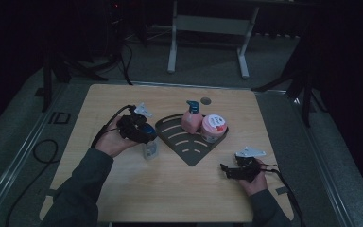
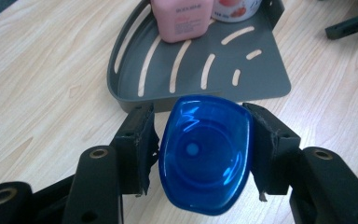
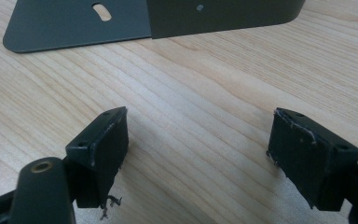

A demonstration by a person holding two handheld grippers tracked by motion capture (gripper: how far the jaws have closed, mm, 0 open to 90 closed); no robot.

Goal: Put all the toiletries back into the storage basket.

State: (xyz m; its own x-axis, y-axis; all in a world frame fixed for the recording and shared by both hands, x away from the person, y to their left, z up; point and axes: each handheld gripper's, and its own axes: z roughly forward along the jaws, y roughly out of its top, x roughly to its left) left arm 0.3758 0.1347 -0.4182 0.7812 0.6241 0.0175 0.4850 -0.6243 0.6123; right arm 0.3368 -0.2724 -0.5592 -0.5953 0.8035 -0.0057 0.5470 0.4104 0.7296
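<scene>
Blue cap [image 2: 205,156] between the left gripper [image 2: 204,140] pads

Pads flank it closely; a grey tray [image 2: 265,81] lies just ahead, pink bottle [image 2: 182,18] on it.

Site: I am looking at a dim lab or studio, with a wooden desk [image 1: 170,189] sitting among black tripod stands [image 1: 307,80], floor cables [image 1: 38,156] and grey carpet [image 1: 19,118].

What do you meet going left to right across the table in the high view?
Left gripper over a blue-capped bottle → grey corner tray → pink pump bottle → round pink-lidded jar → right gripper.
</scene>
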